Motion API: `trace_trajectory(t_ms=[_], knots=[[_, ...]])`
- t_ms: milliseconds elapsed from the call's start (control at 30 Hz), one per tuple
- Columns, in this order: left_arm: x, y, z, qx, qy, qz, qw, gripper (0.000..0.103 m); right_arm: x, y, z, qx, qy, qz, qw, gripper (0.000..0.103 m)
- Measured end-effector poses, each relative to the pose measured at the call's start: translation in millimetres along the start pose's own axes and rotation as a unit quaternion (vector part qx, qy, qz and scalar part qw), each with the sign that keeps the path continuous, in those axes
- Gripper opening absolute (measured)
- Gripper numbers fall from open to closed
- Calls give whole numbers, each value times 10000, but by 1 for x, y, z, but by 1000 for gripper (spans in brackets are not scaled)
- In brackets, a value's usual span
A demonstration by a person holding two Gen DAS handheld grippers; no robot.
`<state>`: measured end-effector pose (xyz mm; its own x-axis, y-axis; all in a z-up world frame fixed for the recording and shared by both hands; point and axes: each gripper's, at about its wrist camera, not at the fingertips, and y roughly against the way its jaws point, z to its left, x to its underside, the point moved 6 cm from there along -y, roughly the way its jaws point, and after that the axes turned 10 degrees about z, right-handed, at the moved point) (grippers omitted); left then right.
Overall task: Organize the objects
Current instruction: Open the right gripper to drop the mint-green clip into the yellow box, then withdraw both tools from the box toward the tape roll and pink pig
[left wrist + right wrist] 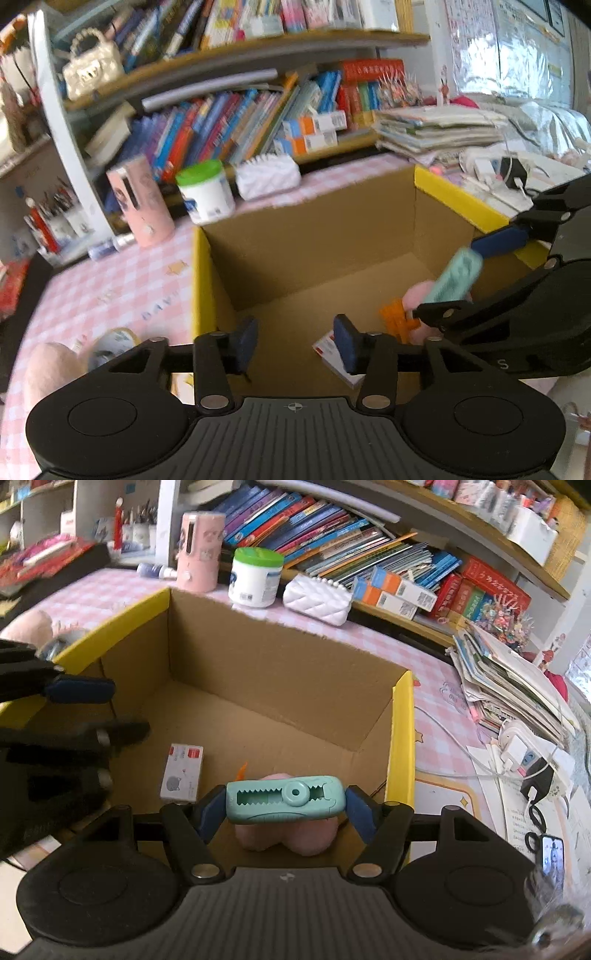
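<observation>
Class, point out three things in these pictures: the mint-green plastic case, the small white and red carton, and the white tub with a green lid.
Mint-green plastic case (284, 800), right wrist view, its toothed front face.
Small white and red carton (183, 771), right wrist view, its top face.
White tub with green lid (255, 581), right wrist view, its side wall.

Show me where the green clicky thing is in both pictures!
Left wrist view: the teal gadget is at the right, tilted, pinched by the right gripper above the box.
Right wrist view: it is low in the middle, lying sideways between the blue pads.
Shared landmark: the green-lidded white jar behind the cardboard box.
</observation>
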<state>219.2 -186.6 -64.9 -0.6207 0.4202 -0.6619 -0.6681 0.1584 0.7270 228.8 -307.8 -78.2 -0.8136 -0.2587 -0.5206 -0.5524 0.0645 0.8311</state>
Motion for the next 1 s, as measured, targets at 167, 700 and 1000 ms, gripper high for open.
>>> trace_trajectory(t_ms=[167,700,1000], knots=[[-4,31,13,-3,341,-540,9980,80,3,18,-1,74,-182,-355,9992,70],[27,118,36,334,732,-1400,9869,95,32,104,27,482,-1138,-1265,9842,83],[76,138,62,539,823,-1124,9888,95,66,127,71,742,-1474,-1070,9805,86]])
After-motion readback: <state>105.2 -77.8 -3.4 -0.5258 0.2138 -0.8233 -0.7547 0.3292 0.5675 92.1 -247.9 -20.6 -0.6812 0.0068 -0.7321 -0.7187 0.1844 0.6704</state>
